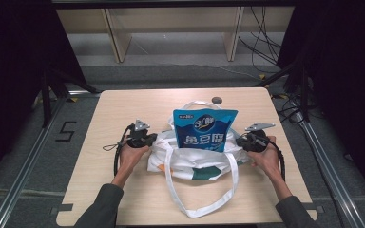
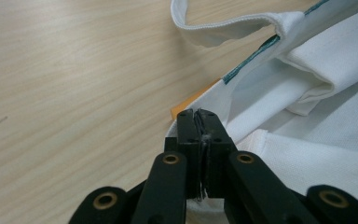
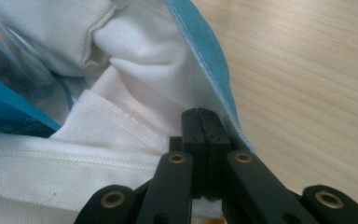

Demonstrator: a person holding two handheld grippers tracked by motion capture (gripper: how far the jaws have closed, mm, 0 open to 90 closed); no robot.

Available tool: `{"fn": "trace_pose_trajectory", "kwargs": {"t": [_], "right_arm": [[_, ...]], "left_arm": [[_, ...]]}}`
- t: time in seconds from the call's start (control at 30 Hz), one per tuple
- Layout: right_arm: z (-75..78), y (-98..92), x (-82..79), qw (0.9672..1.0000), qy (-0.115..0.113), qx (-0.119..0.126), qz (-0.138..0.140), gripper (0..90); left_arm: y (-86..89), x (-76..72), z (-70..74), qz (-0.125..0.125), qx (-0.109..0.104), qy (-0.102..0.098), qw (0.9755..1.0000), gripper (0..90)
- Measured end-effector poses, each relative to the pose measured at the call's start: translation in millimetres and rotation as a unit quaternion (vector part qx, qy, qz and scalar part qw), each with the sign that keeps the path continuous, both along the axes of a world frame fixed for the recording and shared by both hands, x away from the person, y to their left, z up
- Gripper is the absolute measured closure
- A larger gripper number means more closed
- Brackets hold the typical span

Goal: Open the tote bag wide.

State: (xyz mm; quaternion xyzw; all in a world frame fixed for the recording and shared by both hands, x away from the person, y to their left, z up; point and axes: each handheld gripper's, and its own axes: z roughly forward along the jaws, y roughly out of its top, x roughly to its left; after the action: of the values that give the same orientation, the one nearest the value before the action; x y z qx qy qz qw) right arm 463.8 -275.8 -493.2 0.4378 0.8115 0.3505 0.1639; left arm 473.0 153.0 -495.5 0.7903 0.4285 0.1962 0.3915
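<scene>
High view: a white tote bag (image 1: 195, 159) is lying at the middle of the wooden table (image 1: 123, 109), with a blue pouch (image 1: 203, 130) standing in its mouth. The left gripper (image 1: 153, 140) and right gripper (image 1: 240, 140) are each pinching the bag's opposite edges, jaws closed on the cloth.

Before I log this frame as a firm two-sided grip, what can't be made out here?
- High view: the lower part of the blue pouch, sunk in the white tote bag.
- Left gripper view: how much cloth the left hand-held gripper pinches; its shut jaws cover it.
- Right gripper view: the same for the right hand-held gripper; pouch print blurred.
</scene>
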Motion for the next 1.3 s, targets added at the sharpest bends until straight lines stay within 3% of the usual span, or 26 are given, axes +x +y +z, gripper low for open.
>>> {"fn": "trace_pose_trajectory", "kwargs": {"t": [0.1, 0.17, 0.2, 0.27, 0.3, 0.4, 0.5, 0.63, 0.67, 0.7, 0.77, 0.8, 0.87, 0.9, 0.93, 1.03, 1.07, 1.13, 1.17, 1.2, 1.27, 1.3], "right_arm": [[0.1, -0.5, 3.6, 1.0000, 0.003, -0.001, -0.001, 90.0], [1.2, 1.2, 5.3, 0.9999, 0.011, 0.004, -0.009, 90.0], [0.3, 0.8, 6.9, 1.0000, 0.002, -0.002, -0.006, 90.0], [0.2, 1.3, 8.9, 1.0000, 0.000, -0.003, -0.006, 90.0], [1.0, 1.4, 8.5, 1.0000, -0.001, -0.002, -0.006, 90.0], [6.1, 0.9, 5.5, 0.9999, -0.008, 0.010, -0.003, 90.0], [12.8, 3.8, -3.9, 0.9998, -0.013, 0.009, 0.011, 88.8], [27.2, 12.8, -26.8, 0.9980, -0.036, 0.014, 0.051, 88.6], [31.6, 17.2, -36.0, 0.9981, -0.026, 0.017, 0.054, 88.7], [31.8, 17.8, -38.2, 0.9973, -0.038, 0.014, 0.062, 88.7], [30.7, 21.4, -46.4, 0.9971, -0.031, 0.011, 0.068, 88.8], [27.3, 21.4, -47.8, 0.9961, -0.035, -0.003, 0.080, 89.0], [21.2, 24.4, -54.7, 0.9974, -0.005, -0.002, 0.072, 89.4], [17.4, 22.5, -53.9, 0.9965, -0.012, -0.011, 0.082, 89.5], [14.6, 22.4, -55.1, 0.9968, -0.006, -0.006, 0.079, 89.6], [14.0, 21.7, -56.6, 0.9975, 0.005, 0.004, 0.070, 89.4], [16.4, 20.3, -55.8, 0.9972, -0.002, -0.001, 0.075, 89.3], [21.7, 20.2, -58.9, 0.9975, -0.010, 0.014, 0.068, 88.7], [25.2, 18.2, -59.1, 0.9967, -0.027, 0.016, 0.075, 88.2], [29.3, 18.8, -63.4, 0.9970, -0.024, 0.030, 0.067, 87.8], [39.1, 15.0, -67.6, 0.9952, -0.052, 0.034, 0.076, 86.2], [41.8, 14.5, -70.1, 0.9951, -0.054, 0.039, 0.073, 85.5]], "left_arm": [[0.0, 5.4, -4.5, 0.007, -0.002, 0.000, 1.0000, 88.7], [-0.1, 10.3, -5.4, 0.015, -0.016, -0.001, 0.9998, 88.7], [0.6, 12.2, -4.3, 0.012, -0.009, 0.000, 0.9999, 88.4], [-3.1, 12.4, -3.7, 0.020, -0.023, -0.004, 0.9995, 85.1], [-4.0, 10.8, -1.5, 0.017, -0.015, -0.006, 0.9997, 82.9], [-4.4, 2.6, 8.2, 0.011, -0.007, -0.007, 0.9999, 74.5], [-9.8, -12.9, 18.3, 0.001, 0.006, -0.023, 0.9997, 67.0], [-19.3, -37.5, 27.0, -0.035, 0.006, -0.034, 0.9988, 67.3], [-20.3, -40.9, 27.8, -0.042, 0.008, -0.035, 0.9985, 67.8], [-21.0, -44.9, 28.7, -0.052, 0.020, -0.032, 0.9979, 68.3], [-24.2, -51.3, 21.2, -0.067, 0.034, -0.029, 0.9967, 68.8], [-24.5, -53.2, 17.0, -0.069, 0.034, -0.024, 0.9967, 68.9], [-25.9, -57.3, 5.0, -0.071, 0.030, -0.008, 0.9970, 69.5], [-25.6, -58.1, 2.5, -0.074, 0.034, -0.011, 0.9966, 70.3], [-25.1, -58.6, 2.5, -0.071, 0.032, -0.006, 0.9970, 70.3], [-25.7, -59.0, 8.2, -0.070, 0.032, -0.018, 0.9968, 69.8], [-25.6, -60.1, 10.5, -0.069, 0.025, -0.018, 0.9971, 69.1], [-23.3, -62.3, 15.6, -0.067, 0.011, -0.022, 0.9974, 66.5], [-21.3, -63.6, 18.6, -0.067, 0.002, -0.025, 0.9974, 65.3], [-20.0, -66.1, 21.7, -0.062, -0.009, -0.024, 0.9977, 63.8], [-15.6, -71.3, 29.5, -0.062, -0.019, -0.029, 0.9975, 62.2], [-15.0, -74.9, 32.6, -0.056, -0.033, -0.034, 0.9973, 61.6]]}}
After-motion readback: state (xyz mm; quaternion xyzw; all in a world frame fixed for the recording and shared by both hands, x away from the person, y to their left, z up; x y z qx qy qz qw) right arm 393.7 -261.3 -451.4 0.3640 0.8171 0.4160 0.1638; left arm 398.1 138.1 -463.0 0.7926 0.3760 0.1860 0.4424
